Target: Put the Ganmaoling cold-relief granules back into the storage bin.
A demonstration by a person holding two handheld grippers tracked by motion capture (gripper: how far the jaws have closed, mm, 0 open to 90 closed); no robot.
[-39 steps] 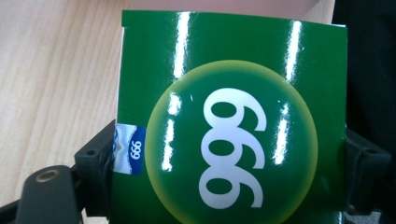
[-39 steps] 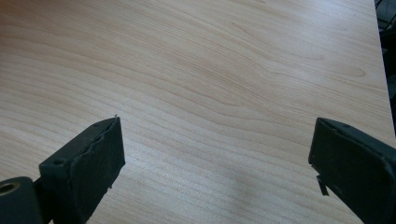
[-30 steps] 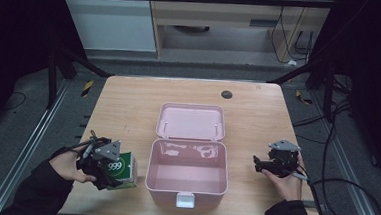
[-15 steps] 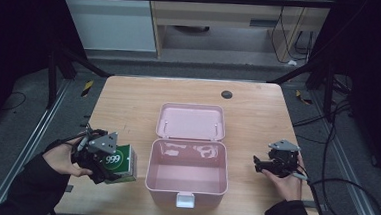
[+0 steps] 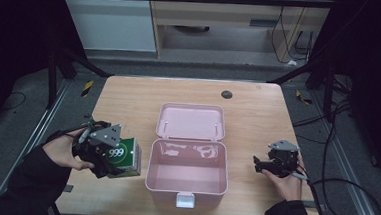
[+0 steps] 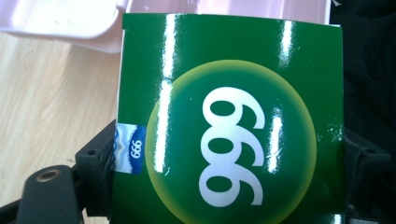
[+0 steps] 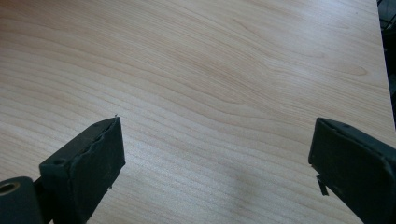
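Observation:
A glossy green carton printed "999" [image 5: 127, 152] is held just above the wooden table [image 5: 128, 103], left of an open pink plastic case [image 5: 186, 188]. My left gripper [image 5: 119, 163] is shut on the carton. In the left gripper view the carton [image 6: 229, 70] sits between the two black jaws of the left gripper [image 6: 232, 173], with the case's pink edge [image 6: 60, 23] behind it. My right gripper [image 5: 259, 165] rests low at the table's right side, open. In the right gripper view the right gripper [image 7: 215, 158] has bare wood between its jaws.
The case's lid [image 5: 191, 121] lies flat behind its empty base. A small dark round disc [image 5: 226, 94] sits near the table's far edge. Cables [image 5: 343, 197] trail on the floor at the right. A metal frame and cabinets stand beyond the table.
My left gripper has lifted the green carton off the table and carried it slightly toward the case. The right gripper has stayed in place.

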